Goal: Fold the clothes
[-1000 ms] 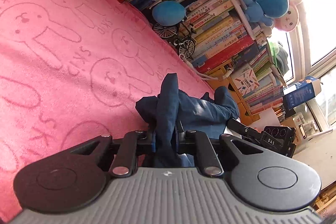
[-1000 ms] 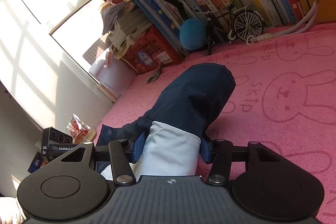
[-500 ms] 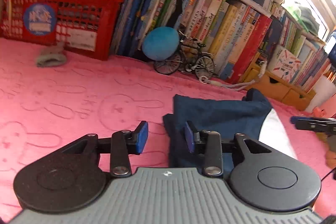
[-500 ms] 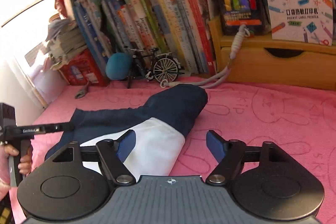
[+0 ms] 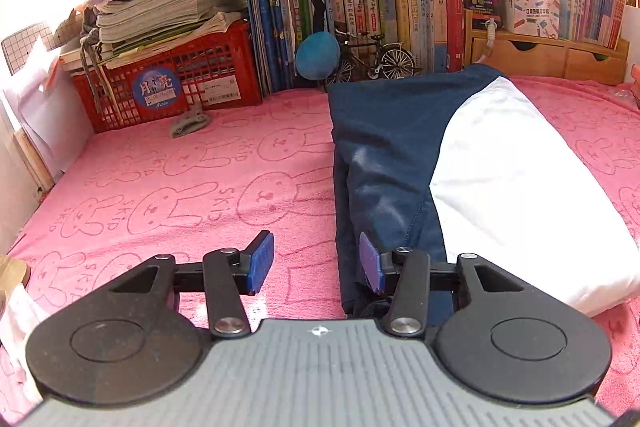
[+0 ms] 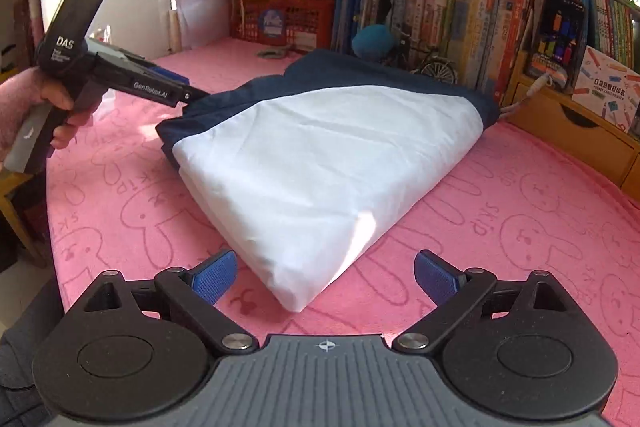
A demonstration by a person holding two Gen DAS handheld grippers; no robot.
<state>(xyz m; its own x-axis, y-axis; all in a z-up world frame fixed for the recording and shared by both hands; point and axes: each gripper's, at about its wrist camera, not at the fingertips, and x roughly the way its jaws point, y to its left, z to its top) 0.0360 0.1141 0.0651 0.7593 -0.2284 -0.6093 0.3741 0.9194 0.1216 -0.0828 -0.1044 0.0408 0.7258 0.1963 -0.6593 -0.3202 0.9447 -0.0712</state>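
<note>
A folded navy and white garment (image 6: 320,147) lies flat on the pink rabbit-print blanket (image 6: 520,219). In the left wrist view the same garment (image 5: 460,167) runs from the bookshelf toward the camera. My left gripper (image 5: 316,261) hovers at its near left edge; its jaws are opening, the right pad sits over the navy edge and no cloth is pinched. My right gripper (image 6: 326,277) stands wide and still opening just short of the white corner, with nothing between its pads. A hand holds the left gripper (image 6: 176,89) at the garment's far left corner in the right wrist view.
A red crate (image 5: 172,83) under stacked papers stands at the back left. Books, a toy bicycle (image 5: 376,57) and a blue ball (image 5: 318,55) line the back edge. Wooden drawers (image 5: 540,55) sit at the back right. A small grey clip (image 5: 188,121) lies on the blanket.
Both grippers let go of the garment and pulled back from it, rolling level. The garment, bunched and lifted before, now lies flat and folded on the blanket.
</note>
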